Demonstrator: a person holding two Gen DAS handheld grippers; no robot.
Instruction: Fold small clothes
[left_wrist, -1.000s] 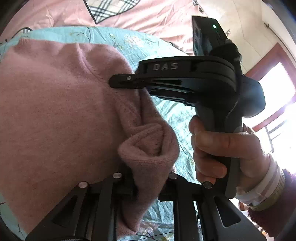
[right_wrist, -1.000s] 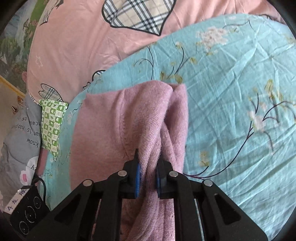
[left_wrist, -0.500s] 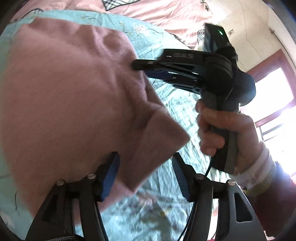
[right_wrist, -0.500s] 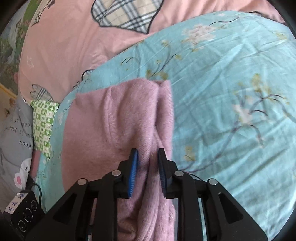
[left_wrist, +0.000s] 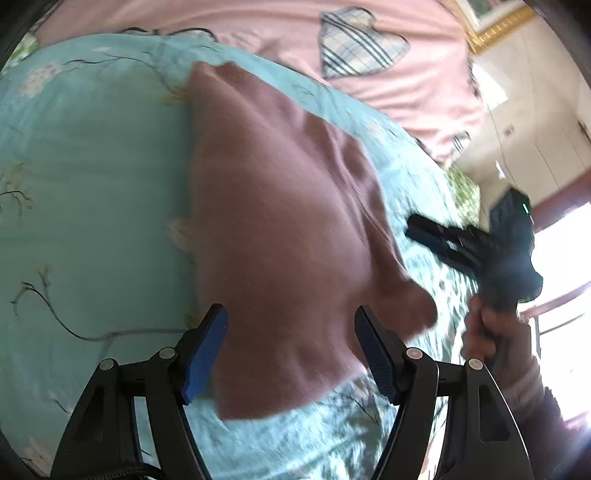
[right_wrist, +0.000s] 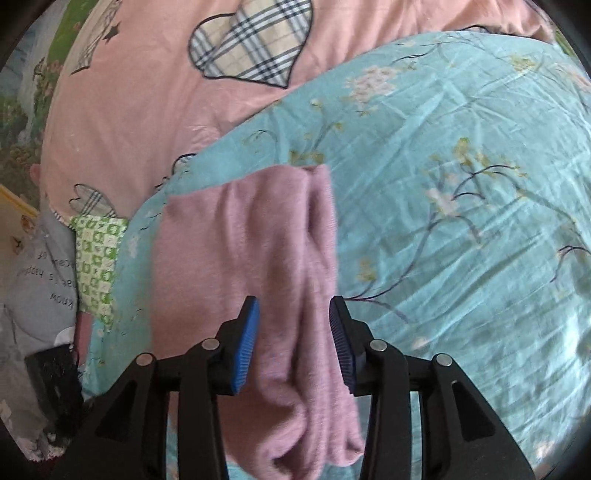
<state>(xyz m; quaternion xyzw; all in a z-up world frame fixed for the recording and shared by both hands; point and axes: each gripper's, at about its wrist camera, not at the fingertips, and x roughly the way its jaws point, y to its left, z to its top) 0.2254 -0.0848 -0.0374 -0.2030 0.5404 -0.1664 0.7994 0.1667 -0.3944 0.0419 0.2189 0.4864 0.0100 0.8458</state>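
A small pink knitted garment (left_wrist: 280, 236) lies folded on the light blue floral sheet (left_wrist: 92, 206). My left gripper (left_wrist: 291, 332) is open and empty, its blue pads (left_wrist: 205, 347) on either side of the garment's near edge, a little above it. In the right wrist view the same garment (right_wrist: 236, 251) lies with a rolled fold running toward me. My right gripper (right_wrist: 294, 332) is open and straddles that fold without holding it. The right gripper also shows in the left wrist view (left_wrist: 439, 240), off the garment's right side.
A pink quilt with plaid hearts (right_wrist: 251, 40) lies beyond the blue sheet (right_wrist: 461, 206). A green patterned cloth (right_wrist: 96, 254) and grey printed fabric (right_wrist: 40, 273) sit at the left edge. A bright window (left_wrist: 565, 280) is on the right.
Both grippers have opened and let go of the pink garment. They have drawn back from it, and the garment has dropped flat onto the sheet.
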